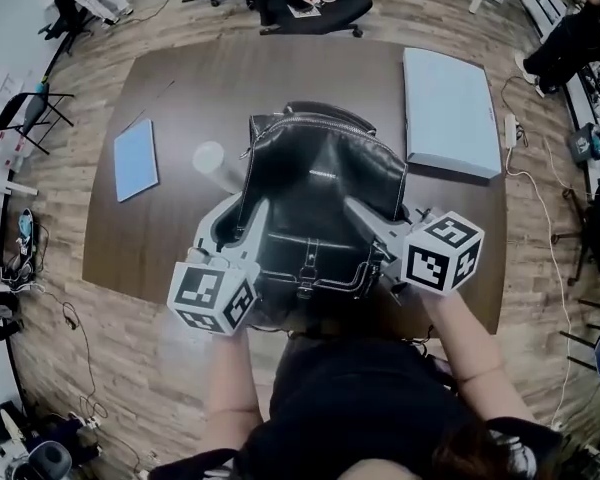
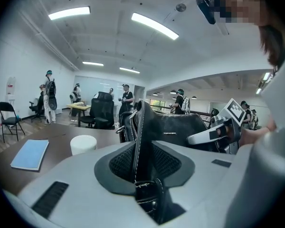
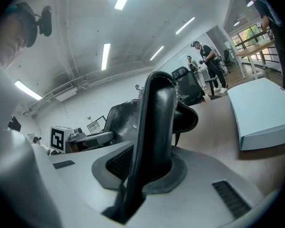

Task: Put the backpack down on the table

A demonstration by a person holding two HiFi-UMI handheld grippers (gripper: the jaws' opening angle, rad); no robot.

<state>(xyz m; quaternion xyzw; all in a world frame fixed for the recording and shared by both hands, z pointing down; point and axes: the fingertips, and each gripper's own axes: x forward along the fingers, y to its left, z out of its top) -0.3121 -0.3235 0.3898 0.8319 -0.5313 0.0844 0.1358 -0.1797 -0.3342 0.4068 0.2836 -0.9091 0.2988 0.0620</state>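
**Backpack upright on the table, one strap in each gripper**

Black leather backpack (image 1: 325, 183) standing upright on the brown table (image 1: 180, 248), at the middle of the near half, buckled front flap facing 6 o'clock. Base hidden in the head view, so contact with the wood cannot be confirmed there.

Left gripper (image 1: 252, 216) set against the bag's flank at 8 o'clock. In the left gripper view, narrow jaws, with both black pads pressed onto a thin stitched strap (image 2: 138, 141) standing on edge between them.

Right gripper (image 1: 365, 213) set against the opposite flank at 4 o'clock. In the right gripper view, jaws likewise narrow, clamped on a thicker glossy strap (image 3: 154, 127) rising out of the gap.

Outward from the bag: white cup (image 1: 209, 157) just beside it at 10 o'clock. Blue notebook (image 1: 136, 159) lying flat farther out at 9 o'clock, apart from the cup. Pale blue box (image 1: 450, 108) near the bag at 2 o'clock, not touching it. Off the table at 12 o'clock, a black office chair (image 1: 310, 3) on the wooden floor.
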